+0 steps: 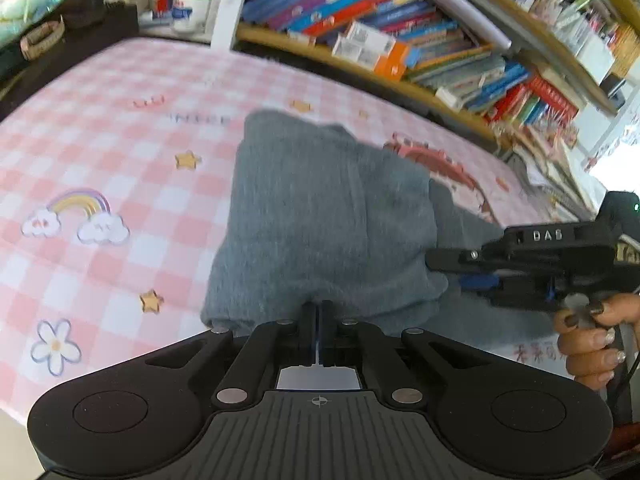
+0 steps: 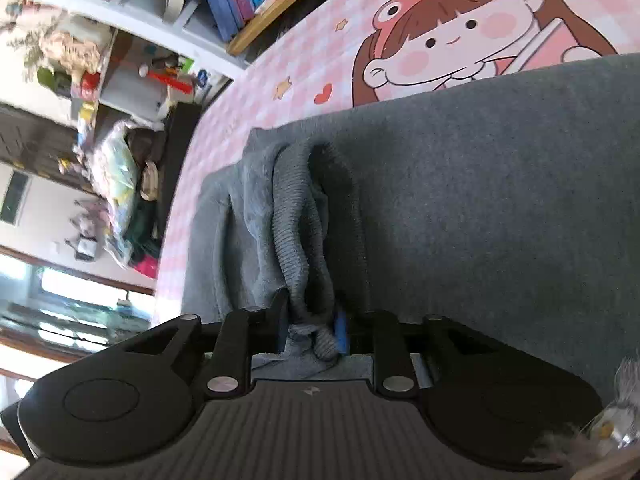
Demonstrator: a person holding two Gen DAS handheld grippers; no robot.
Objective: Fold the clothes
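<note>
A grey fleece garment [image 1: 320,208] lies partly folded on a pink checked sheet [image 1: 120,152]. My left gripper [image 1: 318,306] is shut at the garment's near edge, and the cloth covers its tips. In the left wrist view my right gripper [image 1: 452,270] comes in from the right at the garment's right side, held by a person's hand [image 1: 592,336]. In the right wrist view the right gripper [image 2: 311,320] is shut on a bunched ribbed hem [image 2: 296,240] of the grey garment [image 2: 480,200]. That cloth fills the gap between its blue pads.
The sheet [image 2: 304,60] carries a cartoon girl print [image 2: 460,40], rainbows and stars. Shelves of books [image 1: 400,40] run along the bed's far side. Cluttered shelves and bags [image 2: 120,184] stand past the bed's end.
</note>
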